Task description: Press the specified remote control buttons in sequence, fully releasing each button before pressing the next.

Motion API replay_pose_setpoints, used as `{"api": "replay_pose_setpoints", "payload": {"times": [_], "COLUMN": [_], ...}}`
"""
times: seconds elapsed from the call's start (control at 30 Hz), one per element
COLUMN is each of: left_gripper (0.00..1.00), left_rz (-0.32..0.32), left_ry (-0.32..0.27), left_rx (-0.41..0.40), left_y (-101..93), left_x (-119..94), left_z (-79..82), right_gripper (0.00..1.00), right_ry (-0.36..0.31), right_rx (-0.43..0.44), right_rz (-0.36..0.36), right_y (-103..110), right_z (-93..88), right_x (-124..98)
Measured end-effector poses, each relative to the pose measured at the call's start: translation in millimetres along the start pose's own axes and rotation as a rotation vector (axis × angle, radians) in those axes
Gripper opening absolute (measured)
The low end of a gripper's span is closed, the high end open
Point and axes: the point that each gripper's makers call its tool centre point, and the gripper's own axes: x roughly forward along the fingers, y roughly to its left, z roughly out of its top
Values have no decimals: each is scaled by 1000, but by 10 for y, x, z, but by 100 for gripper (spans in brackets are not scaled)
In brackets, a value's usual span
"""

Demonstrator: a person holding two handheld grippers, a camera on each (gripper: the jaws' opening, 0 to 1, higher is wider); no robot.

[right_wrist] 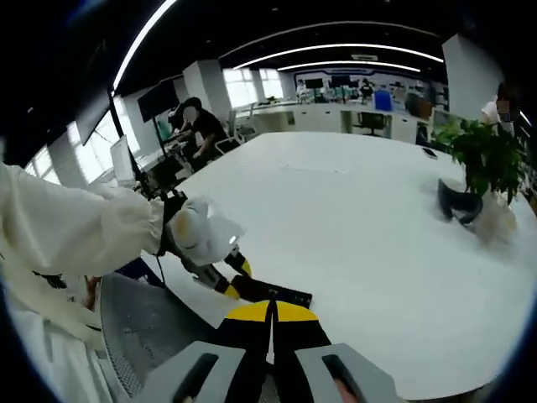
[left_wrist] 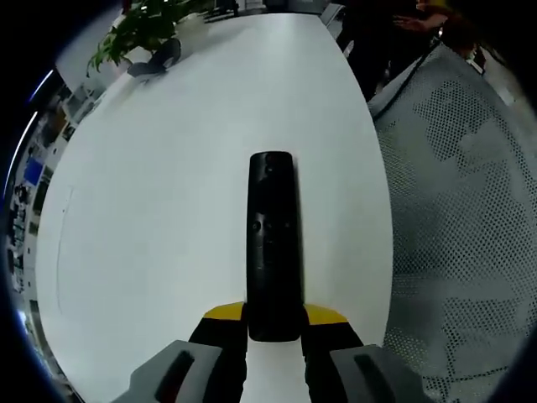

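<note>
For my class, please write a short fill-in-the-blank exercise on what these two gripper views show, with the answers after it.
1. The left gripper is shut on a black ____.
2. The remote control is held over a ____ table.
3. The right gripper has its jaws ____.
4. At the table's far side stands a potted ____.

Answers: remote control; white; shut; plant

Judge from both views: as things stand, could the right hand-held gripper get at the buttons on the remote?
Probably yes. The remote lies flat on the white table, buttons up, clamped at one end by the left hand-held gripper. The right hand-held gripper, jaws together, hangs just above it with nothing between.
</note>
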Motion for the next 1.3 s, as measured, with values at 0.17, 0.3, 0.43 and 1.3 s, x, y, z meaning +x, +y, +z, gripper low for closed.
{"api": "replay_pose_setpoints", "payload": {"times": [0.17, 0.3, 0.43, 1.3], "left_gripper": [24, 24, 24, 24], "left_rz": [-3, -4, -7, -14], "left_ry": [-4, -2, -7, -39], "left_rx": [3, 11, 13, 5], "left_y": [-84, -141, -176, -281], "left_x": [0, 3, 1, -4], "left_z": [-3, -6, -10, -11], "right_gripper": [0, 0, 0, 0], "right_ry": [57, 122, 189, 526], "right_rx": [23, 95, 112, 147], "right_rz": [5, 45, 42, 49], "right_y": [-80, -69, -137, -313], "right_z": [6, -60, -169, -887], "right_x": [155, 267, 395, 1064]}}
